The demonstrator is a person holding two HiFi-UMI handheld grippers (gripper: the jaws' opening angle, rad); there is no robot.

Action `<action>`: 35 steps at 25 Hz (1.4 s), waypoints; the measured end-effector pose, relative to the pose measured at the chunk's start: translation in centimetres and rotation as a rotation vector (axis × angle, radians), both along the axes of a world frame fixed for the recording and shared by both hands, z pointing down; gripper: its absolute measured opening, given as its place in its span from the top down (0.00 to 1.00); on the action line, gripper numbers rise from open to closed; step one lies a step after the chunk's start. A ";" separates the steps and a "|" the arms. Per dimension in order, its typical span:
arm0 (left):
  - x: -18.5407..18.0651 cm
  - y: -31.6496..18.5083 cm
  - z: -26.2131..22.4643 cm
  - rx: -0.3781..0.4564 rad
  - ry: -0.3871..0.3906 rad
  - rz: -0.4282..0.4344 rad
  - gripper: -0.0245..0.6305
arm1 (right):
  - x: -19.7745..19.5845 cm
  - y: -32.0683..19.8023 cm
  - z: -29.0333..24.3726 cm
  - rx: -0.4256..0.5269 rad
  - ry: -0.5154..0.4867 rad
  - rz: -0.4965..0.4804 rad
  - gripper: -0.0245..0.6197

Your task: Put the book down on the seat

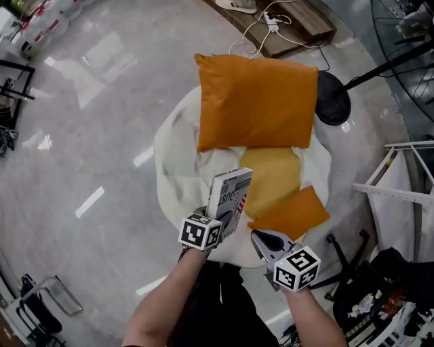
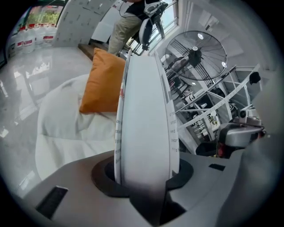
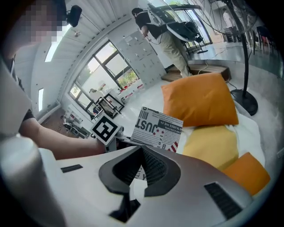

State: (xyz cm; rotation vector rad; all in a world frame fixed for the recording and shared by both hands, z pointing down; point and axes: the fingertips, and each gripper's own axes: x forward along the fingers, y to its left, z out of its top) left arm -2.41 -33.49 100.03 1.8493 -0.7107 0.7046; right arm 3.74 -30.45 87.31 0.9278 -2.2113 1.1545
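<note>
The left gripper is clamped on the lower edge of the book, holding it upright just above the near side of the white seat. The right gripper hangs beside it with its jaws closed together on nothing. On the seat, a big orange pillow lies at the far side, a yellow cushion in the middle and a small orange cushion nearer the grippers. The floor is glossy pale stone. A black fan base stands beyond the seat, near a wooden platform with a power strip. A white rack stands to the right.
</note>
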 end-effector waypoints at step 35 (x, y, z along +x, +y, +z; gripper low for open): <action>-4.6 -4.0 6.0 0.154 -0.447 0.298 0.54 | 0.3 2.4 2.8 0.008 -0.030 0.050 0.94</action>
